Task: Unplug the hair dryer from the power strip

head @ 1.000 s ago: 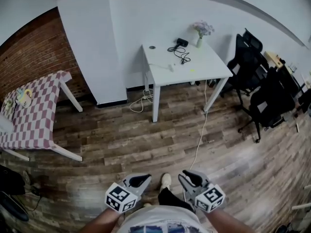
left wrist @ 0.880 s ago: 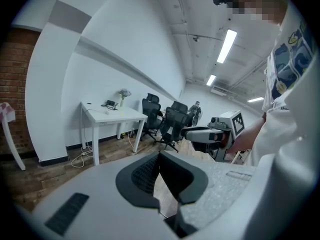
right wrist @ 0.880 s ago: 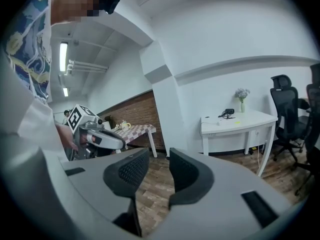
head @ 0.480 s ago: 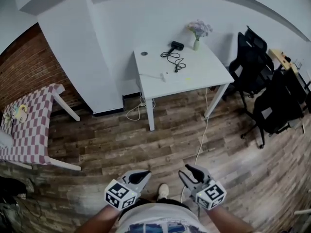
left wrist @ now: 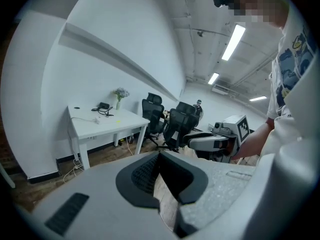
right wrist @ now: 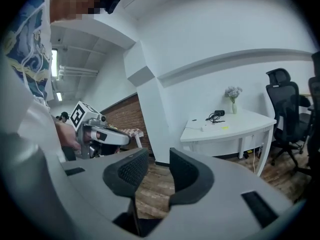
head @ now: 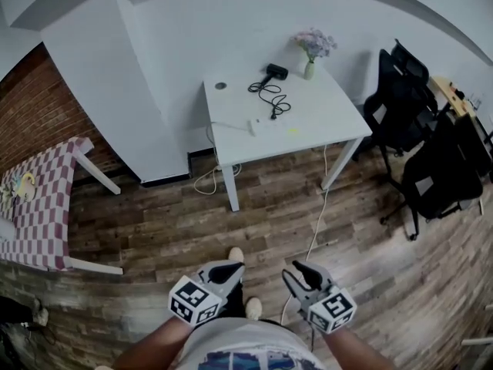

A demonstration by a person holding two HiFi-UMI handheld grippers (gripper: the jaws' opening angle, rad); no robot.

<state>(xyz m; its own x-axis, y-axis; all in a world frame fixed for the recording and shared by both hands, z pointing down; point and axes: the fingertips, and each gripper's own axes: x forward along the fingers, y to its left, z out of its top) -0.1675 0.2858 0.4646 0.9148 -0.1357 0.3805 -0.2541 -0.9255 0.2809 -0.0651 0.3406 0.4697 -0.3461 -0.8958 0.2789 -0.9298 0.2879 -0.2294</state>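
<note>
A black hair dryer (head: 276, 72) lies at the back of the white table (head: 323, 118), and its black cord (head: 269, 97) is coiled in front of it. A white power strip (head: 266, 126) lies nearer the table's front edge. Both grippers are held low by my body, well short of the table. My left gripper (head: 231, 268) has its pads (left wrist: 142, 171) meeting at the tips, with nothing in them. The jaws of my right gripper (head: 296, 272) are closing, but a gap still shows between its pads (right wrist: 185, 171) and it holds nothing. The right gripper view shows the dryer (right wrist: 219, 113) and strip (right wrist: 210, 127) far off.
Black office chairs (head: 408, 129) stand right of the table. A checkered table (head: 38, 206) is at the left by a brick wall. A white cable (head: 316, 222) trails across the wood floor, and another is coiled (head: 206, 179) by the table leg. A flower vase (head: 310, 52) stands at the table's back.
I have walked across the floor toward the white table, which now looks nearer and larger. Both grippers stay low in front of my body.
</note>
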